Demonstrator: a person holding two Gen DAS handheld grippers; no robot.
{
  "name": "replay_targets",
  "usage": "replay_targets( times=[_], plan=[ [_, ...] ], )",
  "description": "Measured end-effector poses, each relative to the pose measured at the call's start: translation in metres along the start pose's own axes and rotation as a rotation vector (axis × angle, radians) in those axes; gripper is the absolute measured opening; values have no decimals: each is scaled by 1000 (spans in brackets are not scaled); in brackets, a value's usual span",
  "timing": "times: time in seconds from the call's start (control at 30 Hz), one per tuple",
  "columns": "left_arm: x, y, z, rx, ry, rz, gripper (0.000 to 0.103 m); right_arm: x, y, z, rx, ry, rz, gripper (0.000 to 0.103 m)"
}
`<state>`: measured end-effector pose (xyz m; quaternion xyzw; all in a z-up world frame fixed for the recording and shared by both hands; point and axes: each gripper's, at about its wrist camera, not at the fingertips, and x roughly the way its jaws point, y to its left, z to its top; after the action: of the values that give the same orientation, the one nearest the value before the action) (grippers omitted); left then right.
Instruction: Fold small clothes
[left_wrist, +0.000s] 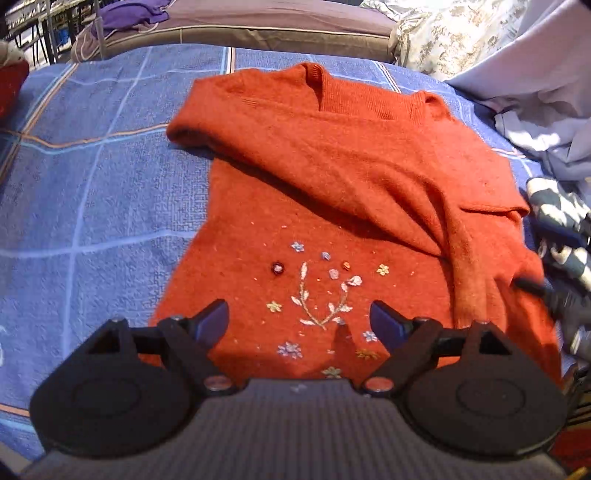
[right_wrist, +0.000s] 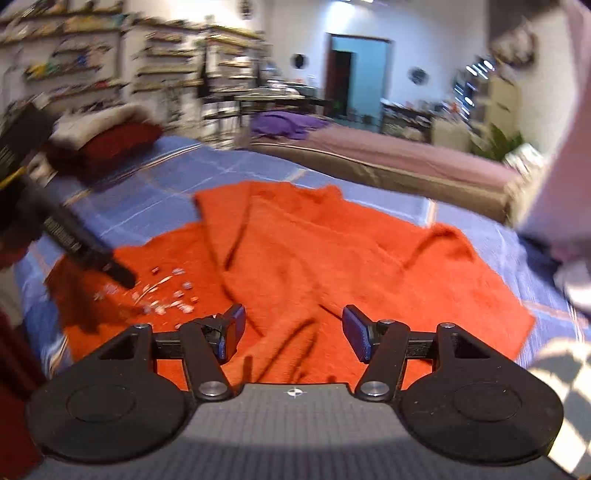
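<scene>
Left wrist view looks down on an orange sweater (left_wrist: 332, 177) lying flat on a blue plaid bedspread (left_wrist: 92, 184), one sleeve folded across its chest, floral embroidery (left_wrist: 317, 295) near the hem. The left gripper (left_wrist: 299, 319) hangs over that embroidery, jaws spread and empty. Right wrist view, blurred, shows the right gripper (right_wrist: 293, 332) released above the sweater's near edge.

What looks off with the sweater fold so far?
The orange sweater lies on the blue checked cover with one sleeve folded diagonally across the chest, bunched and creased rather than flat. The collar stands up. No damage visible.
</scene>
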<state>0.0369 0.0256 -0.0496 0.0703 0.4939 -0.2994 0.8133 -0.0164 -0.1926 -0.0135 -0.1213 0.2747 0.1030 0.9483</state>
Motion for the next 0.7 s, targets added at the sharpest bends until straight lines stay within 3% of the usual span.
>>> replay_targets(
  times=[0.07,0.17,0.2,0.23,0.27,0.33,0.4,0.5,0.53,0.57,0.6,0.7],
  plan=[
    [1,-3,-3,-14,4,-17,87,6,23,0,-109,56,41,96],
    [6,-8,-5,-5,6,-18,87,31,40,-12,-175,210,14,93],
    [6,-10,-6,0,4,-15,87,40,45,-17,-212,267,-3,84],
    [5,-11,-7,3,-2,-17,87,47,49,-23,-240,314,-38,49],
    [3,-12,-9,7,-8,-21,88,50,48,-27,-230,328,-69,7],
    [1,-13,-12,8,-11,-23,89,46,30,-23,-74,291,-111,9],
    [0,-13,-15,3,-9,-25,89,29,-15,-16,295,194,-108,9],
    [2,-10,-19,-14,3,-25,89,6,-96,-50,1050,-20,79,9],
    [3,-9,-21,-17,6,-25,89,3,-116,-78,1356,-68,140,9],
    [3,-9,-21,-18,6,-26,89,1,-126,-97,1521,-70,158,10],
    [3,-9,-22,-17,5,-27,89,-3,-132,-110,1593,-44,126,12],
    [0,-10,-23,-11,-1,-29,90,-17,-129,-97,1237,159,-192,54]
  ],
)
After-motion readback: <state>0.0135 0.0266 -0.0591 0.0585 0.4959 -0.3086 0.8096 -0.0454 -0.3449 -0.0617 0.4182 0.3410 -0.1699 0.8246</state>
